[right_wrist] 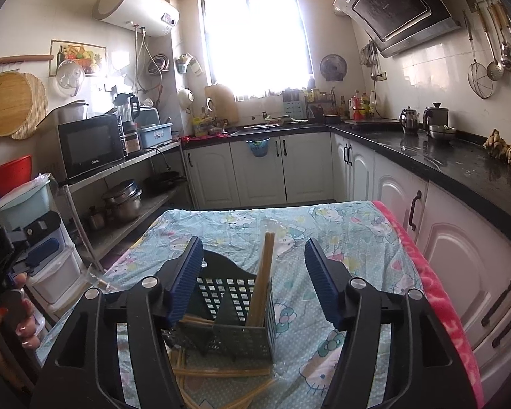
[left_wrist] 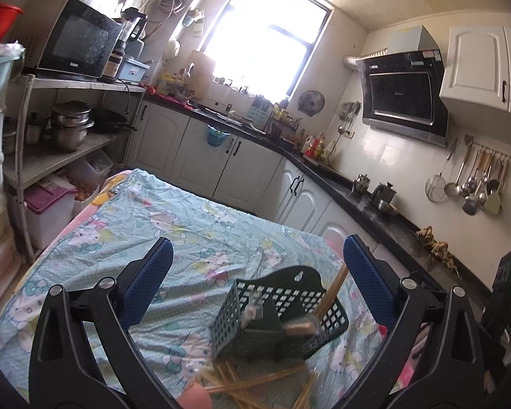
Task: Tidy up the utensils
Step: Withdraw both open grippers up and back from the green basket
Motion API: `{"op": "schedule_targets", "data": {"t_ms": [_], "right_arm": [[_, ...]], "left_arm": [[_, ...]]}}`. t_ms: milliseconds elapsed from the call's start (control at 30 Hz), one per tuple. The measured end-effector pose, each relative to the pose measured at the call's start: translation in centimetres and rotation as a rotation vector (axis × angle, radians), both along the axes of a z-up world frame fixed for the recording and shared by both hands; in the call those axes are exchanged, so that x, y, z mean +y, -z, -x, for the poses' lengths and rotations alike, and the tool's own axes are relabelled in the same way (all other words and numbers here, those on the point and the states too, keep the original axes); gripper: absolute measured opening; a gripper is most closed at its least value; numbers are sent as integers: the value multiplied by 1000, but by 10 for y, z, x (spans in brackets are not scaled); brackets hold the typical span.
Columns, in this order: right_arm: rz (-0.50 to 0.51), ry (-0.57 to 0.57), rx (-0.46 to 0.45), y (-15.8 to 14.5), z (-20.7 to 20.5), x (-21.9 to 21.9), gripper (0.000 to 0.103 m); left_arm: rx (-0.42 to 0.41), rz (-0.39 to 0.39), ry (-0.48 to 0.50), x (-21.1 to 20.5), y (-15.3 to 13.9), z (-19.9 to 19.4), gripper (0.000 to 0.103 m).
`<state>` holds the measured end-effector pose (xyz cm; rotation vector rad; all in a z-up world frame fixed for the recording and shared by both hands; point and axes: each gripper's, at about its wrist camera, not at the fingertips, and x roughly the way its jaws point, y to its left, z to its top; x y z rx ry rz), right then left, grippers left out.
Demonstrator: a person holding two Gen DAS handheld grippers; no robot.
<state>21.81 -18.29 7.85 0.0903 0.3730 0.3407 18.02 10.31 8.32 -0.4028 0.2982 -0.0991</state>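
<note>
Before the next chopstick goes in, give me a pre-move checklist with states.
1. Left hand-held gripper open, nothing held: ok.
2. Right hand-held gripper open, nothing held: ok.
3. Black holder upright on the cloth: ok.
4. Some chopsticks standing in the holder: ok.
5. Loose chopsticks lying outside the holder: not ok.
6. Room left in the holder's compartments: cannot tell.

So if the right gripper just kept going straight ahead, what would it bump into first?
Probably the dark perforated utensil holder, which sits directly between the open right gripper fingers, with upright chopsticks in it. Depth is hard to judge through the fisheye.
</note>
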Motion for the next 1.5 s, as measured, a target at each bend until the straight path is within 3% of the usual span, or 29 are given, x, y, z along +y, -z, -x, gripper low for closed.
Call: {"op": "schedule_targets", "data": {"t_ms": [633, 1500], "right_arm": [[72, -68, 1, 10, 42, 11, 68], [137, -113, 137, 55, 53, 19, 68]], "left_arm": [[72, -67, 45, -16, 21, 30, 92], [236, -121, 52, -23, 73, 38, 92]]}}
